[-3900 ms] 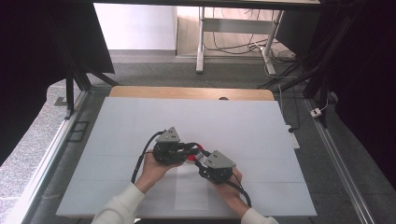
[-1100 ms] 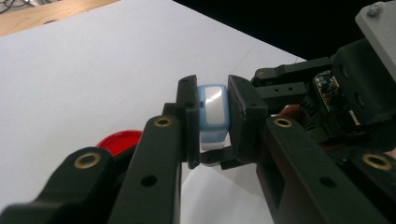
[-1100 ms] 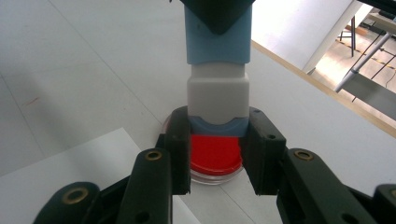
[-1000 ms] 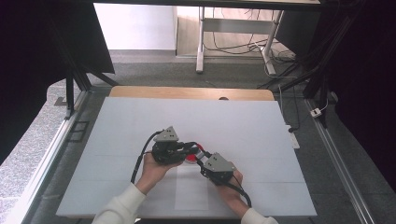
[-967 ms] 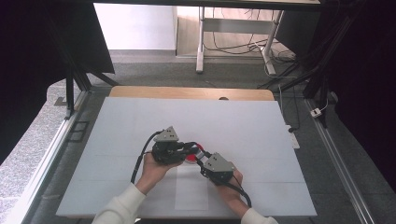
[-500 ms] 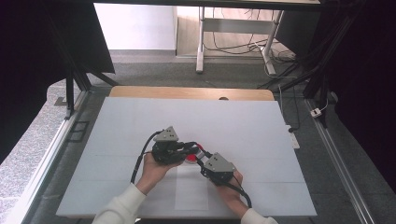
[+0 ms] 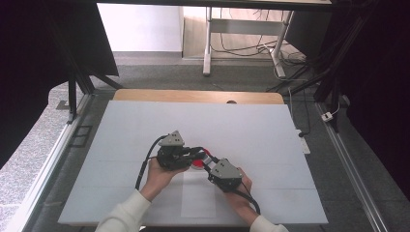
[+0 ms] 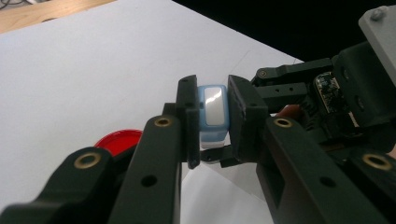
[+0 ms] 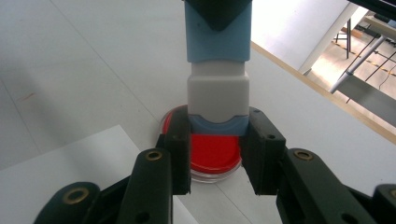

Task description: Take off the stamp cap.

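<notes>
— White board covers the table; where are the grippers?

— Lower middle of the high view, tips meeting. The left gripper clamps the light-blue end of a small blue-and-white block.

— And the other?

— The right gripper grips the same block's lower end, right above a red disc lying on the board.

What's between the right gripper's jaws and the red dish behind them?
In the right gripper view, the right gripper is shut on the lower end of the blue-and-white stamp-like block; only that block stands before the red dish.
</notes>
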Available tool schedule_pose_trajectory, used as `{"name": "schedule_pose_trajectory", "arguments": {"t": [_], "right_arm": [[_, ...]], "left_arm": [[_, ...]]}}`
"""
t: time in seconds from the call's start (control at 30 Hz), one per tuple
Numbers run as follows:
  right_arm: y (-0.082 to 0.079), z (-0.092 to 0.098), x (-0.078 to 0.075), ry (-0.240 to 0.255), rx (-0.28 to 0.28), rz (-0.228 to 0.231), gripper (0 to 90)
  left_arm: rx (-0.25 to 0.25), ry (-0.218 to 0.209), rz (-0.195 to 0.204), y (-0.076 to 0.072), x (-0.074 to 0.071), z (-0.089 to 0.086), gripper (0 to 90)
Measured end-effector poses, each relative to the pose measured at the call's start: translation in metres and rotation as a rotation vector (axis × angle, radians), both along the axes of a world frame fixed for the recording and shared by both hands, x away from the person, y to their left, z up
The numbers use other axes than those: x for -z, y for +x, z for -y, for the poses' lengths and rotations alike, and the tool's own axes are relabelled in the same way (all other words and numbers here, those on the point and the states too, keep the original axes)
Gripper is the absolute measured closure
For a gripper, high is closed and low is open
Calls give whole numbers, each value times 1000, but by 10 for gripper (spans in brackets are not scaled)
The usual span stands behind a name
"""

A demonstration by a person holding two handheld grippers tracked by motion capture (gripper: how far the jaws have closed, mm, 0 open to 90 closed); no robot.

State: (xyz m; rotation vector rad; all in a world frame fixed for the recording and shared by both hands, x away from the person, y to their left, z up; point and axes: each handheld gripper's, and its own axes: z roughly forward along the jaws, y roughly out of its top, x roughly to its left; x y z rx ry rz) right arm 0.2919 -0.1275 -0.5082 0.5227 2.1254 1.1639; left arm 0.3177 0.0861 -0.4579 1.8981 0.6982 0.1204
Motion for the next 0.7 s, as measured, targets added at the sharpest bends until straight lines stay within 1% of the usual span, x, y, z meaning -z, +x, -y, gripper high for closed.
{"name": "schedule_pose_trajectory", "arguments": {"t": [0.17,0.37,0.47,0.53,0.6,0.63,0.7], "right_arm": [[0,0,1,23,3,-11,650],[0,1,0,26,3,-12,650],[-1,1,0,11,0,-11,650],[-1,1,-1,-7,-2,4,650],[0,1,-2,-12,-8,9,650],[0,1,-2,-22,-7,10,650],[0,1,-2,-25,-12,7,651]], "left_arm": [[0,-3,-3,0,0,0,751],[2,-12,-13,1,0,-1,750],[6,-11,-13,1,0,-1,751],[7,-12,-12,1,0,-1,751],[8,-9,-11,1,0,-1,751],[8,-8,-13,1,0,-1,751],[9,-5,-13,1,0,-1,751]]}}
